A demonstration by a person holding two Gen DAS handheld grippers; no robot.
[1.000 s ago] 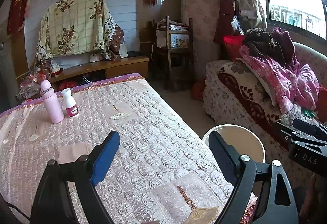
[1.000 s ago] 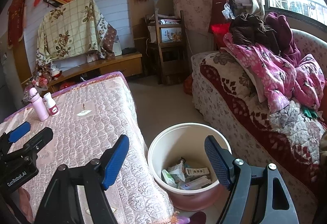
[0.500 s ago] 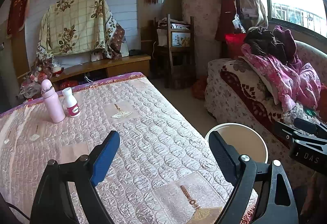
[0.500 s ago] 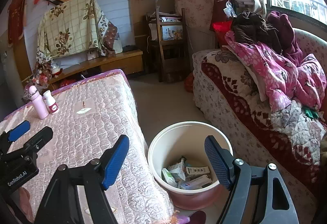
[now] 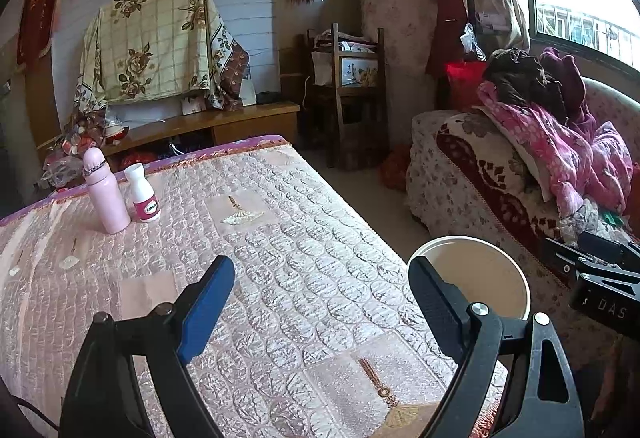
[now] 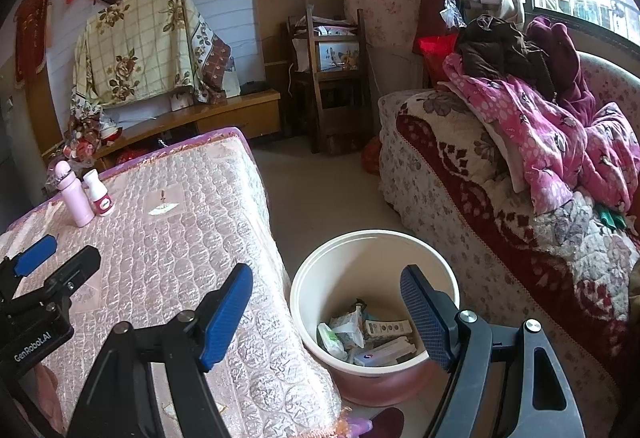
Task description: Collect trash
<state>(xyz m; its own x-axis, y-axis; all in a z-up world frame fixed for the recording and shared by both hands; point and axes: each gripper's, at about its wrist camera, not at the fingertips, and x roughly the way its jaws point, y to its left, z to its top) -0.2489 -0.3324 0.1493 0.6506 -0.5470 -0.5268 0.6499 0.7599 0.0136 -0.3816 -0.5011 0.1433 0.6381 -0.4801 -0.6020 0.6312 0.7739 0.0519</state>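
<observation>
The left claw [image 5: 320, 302] hangs above the worktop covered in a pink quilted cloth [image 5: 280, 258], its two fingers spread wide with nothing between them. The right claw [image 6: 326, 308] is likewise spread and empty, held over the gap between the worktop edge and the round cream plastic bin with a pink base [image 6: 320, 270], which stands on the floor between the worktop and the floral-covered sofa [image 6: 460, 166]. Inside the bin lies the collected trash, a heap of crumpled wrappers and small cartons [image 6: 366, 338]. At the far corner of the worktop a pink plastic bottle with a rounded cap [image 5: 105, 194] stands upright, just beside a small white bottle with a magenta label [image 5: 142, 194], both well apart from the claws
</observation>
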